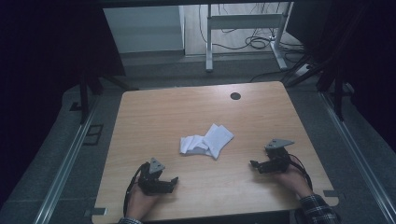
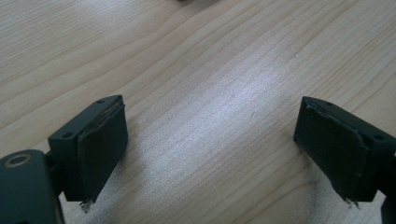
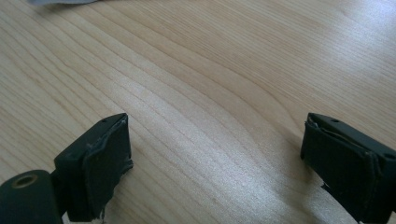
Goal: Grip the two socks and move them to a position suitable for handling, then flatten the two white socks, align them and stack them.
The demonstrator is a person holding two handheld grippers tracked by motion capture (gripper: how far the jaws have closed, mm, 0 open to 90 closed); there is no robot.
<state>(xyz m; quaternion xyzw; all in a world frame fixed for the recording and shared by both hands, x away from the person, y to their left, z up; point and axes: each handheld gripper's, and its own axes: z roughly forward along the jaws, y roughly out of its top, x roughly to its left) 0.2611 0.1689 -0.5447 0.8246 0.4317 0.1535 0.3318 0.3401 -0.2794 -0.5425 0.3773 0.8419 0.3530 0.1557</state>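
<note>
One crumpled white cloth (image 1: 206, 140) lies near the middle of the wooden table (image 1: 154, 112), between the two grippers and somewhat farther from the person than either. It appears to be a thin fabric or tissue, though the high view is too dim and distant to tell which. Folded and rumpled into overlapping flaps, it should be very light, soft and limp, with no stiffness of its own; lifted by one point it would likely hang and unfold. A raised fold or a free corner, such as the flap pointing to the far right, offers the best hold, since a flat layer is hard to pinch off the smooth top. It is not fragile, but tissue could tear under a hard pull.

The left gripper (image 1: 173, 179) rests at the near left, held in the left hand (image 1: 139, 199), its jaws spread wide with only bare wood between the black pads (image 2: 100, 151). The right gripper (image 1: 254, 164) sits at the near right in the right hand (image 1: 294, 179), likewise released and holding nothing; its worn pads (image 3: 105, 168) show frayed edges.

The table has pale, matt wood grain, rounded corners and a dark round cable hole (image 1: 235, 96) at the far edge. Beyond it stands a white metal frame (image 1: 243, 28) with loose cables (image 1: 259, 42) on the floor.
</note>
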